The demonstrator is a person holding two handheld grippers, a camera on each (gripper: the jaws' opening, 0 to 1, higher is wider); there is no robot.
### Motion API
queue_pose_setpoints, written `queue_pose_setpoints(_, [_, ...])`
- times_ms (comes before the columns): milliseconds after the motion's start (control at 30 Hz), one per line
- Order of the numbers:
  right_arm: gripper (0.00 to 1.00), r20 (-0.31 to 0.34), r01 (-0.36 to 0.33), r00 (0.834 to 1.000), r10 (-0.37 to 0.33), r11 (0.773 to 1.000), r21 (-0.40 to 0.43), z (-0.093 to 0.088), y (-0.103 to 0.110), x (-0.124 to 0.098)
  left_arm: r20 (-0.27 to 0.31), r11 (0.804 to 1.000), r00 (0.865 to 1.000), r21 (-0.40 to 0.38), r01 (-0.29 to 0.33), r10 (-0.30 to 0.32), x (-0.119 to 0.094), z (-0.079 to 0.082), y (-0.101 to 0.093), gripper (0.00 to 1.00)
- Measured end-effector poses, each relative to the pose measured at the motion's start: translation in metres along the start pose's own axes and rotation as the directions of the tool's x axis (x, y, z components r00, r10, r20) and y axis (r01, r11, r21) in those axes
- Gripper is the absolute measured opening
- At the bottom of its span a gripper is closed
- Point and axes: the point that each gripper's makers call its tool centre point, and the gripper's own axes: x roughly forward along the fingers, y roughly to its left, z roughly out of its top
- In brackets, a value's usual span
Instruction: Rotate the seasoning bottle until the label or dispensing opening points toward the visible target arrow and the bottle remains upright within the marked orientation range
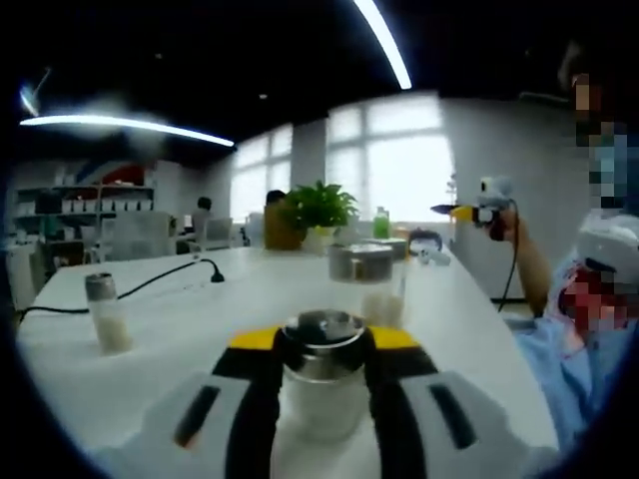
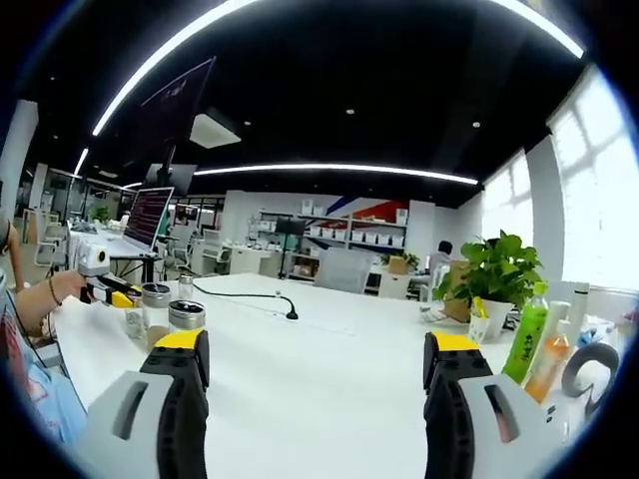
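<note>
Your left gripper clamps the steel-capped glass seasoning bottle upright between its fingers; right gripper released; rotation remains.

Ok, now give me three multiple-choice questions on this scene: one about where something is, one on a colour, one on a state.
1. Where does the potted plant stand?
A. on the floor
B. on the white table
C. on a wall shelf

2. What colour are the tips of the gripper jaws?
A. yellow
B. red
C. green

3. What is the left gripper doing?
A. open over bare table
B. shut on a cable
C. shut on the seasoning bottle

Answers:
1. B: the potted plant stands at the far end of the white table.
2. A: both views show yellow tips.
3. C: the left gripper is clamped on the seasoning bottle, while the right gripper is open.
</note>
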Motion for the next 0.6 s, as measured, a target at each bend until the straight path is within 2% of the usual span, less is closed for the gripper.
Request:
queue_pose_setpoints(400, [0.98,-0.013,0.004,1.0,-0.004,1.0,-0.002,-0.0023,0.0005,-0.0012,0.019,0.999,0.999,0.009,0.051,-0.051,0.0,0.0006,-0.0024,0.33])
queue_pose_setpoints(600, [0.99,0.019,0.004,1.0,-0.003,1.0,-0.025,0.0026,0.0026,-0.0005,0.015,0.998,0.998,0.01,0.062,-0.062,0.001,0.0009,-0.0019,0.34])
